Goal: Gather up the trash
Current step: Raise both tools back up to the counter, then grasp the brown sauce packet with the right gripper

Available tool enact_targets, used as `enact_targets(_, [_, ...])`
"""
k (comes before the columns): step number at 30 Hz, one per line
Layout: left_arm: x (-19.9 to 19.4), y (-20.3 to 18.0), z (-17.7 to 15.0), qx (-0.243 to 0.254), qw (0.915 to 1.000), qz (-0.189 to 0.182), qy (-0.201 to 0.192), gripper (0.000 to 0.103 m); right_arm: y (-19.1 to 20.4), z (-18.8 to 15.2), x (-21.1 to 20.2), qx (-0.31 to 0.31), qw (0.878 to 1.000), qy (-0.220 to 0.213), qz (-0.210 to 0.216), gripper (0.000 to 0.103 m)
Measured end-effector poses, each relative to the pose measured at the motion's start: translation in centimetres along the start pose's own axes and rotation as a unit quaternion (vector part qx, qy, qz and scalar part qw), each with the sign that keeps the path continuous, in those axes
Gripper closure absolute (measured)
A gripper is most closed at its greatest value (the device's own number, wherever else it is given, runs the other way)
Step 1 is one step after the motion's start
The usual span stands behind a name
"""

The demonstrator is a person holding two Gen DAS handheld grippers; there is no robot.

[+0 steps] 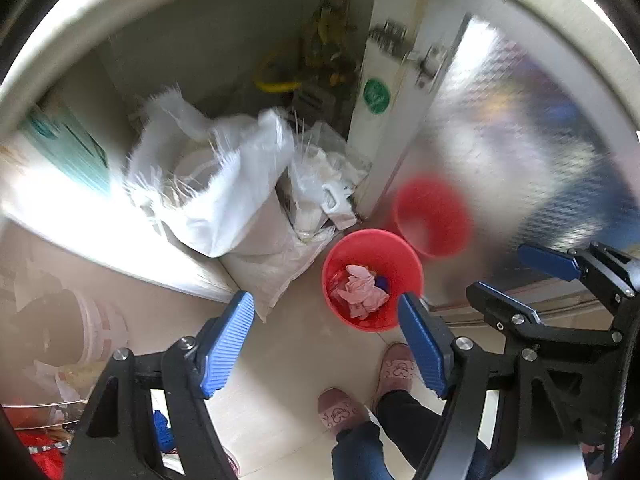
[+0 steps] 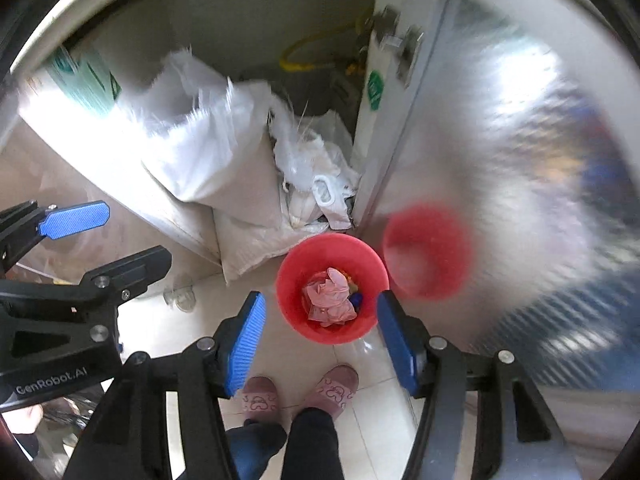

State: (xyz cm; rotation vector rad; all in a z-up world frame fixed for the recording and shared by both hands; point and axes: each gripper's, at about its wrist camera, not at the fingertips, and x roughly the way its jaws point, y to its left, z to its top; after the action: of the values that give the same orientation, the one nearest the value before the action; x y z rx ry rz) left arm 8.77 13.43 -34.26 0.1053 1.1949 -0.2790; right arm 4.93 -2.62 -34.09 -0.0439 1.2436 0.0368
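Open claws over red bin

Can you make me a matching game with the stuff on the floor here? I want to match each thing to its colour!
Things:
1. bucket
2. slippers
3. sack
4. hose

Colours:
A. yellow
B. white
C. red
D. pink

Right pairs: 1-C, 2-D, 3-B, 4-A.
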Motion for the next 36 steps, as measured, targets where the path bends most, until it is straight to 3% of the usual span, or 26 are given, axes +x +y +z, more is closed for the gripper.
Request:
enact_targets(6, [-7.5, -0.7, 1.1, 0.023, 0.9993, -0.02, -0.022, 0.031, 0.4, 0.4, -7.5, 0.02, 0.999, -0.03, -0.022, 0.046])
enact_targets(11, [-13.3, -2.0, 2.8, 0.044, 0.9974, -0.027, -0.051, 0.03, -0.2, 1.2, -13.9, 0.045, 0.995, -0.071, -0.056, 0.037])
enact_targets(17, [-18.2, -3.3, 4.8, 0.059, 0.9937, -0.044, -0.084, 0.029, -1.4, 2.1, -18.6, 0.073, 0.989, -0.103, -0.082, 0.034])
enact_targets(27, [-22.1, -7.7, 10.2, 0.097, 0.9864, -0.067, -0.115, 0.029, -5.5, 3.5, -23.3, 0.124, 0.973, -0.144, -0.134, 0.026])
enact_targets(36, [-21.2, -13.0, 16.3, 0.134, 0.9808, -0.075, -0.12, 0.029, -11.3, 6.1, -23.9, 0.158, 0.962, -0.154, -0.161, 0.021])
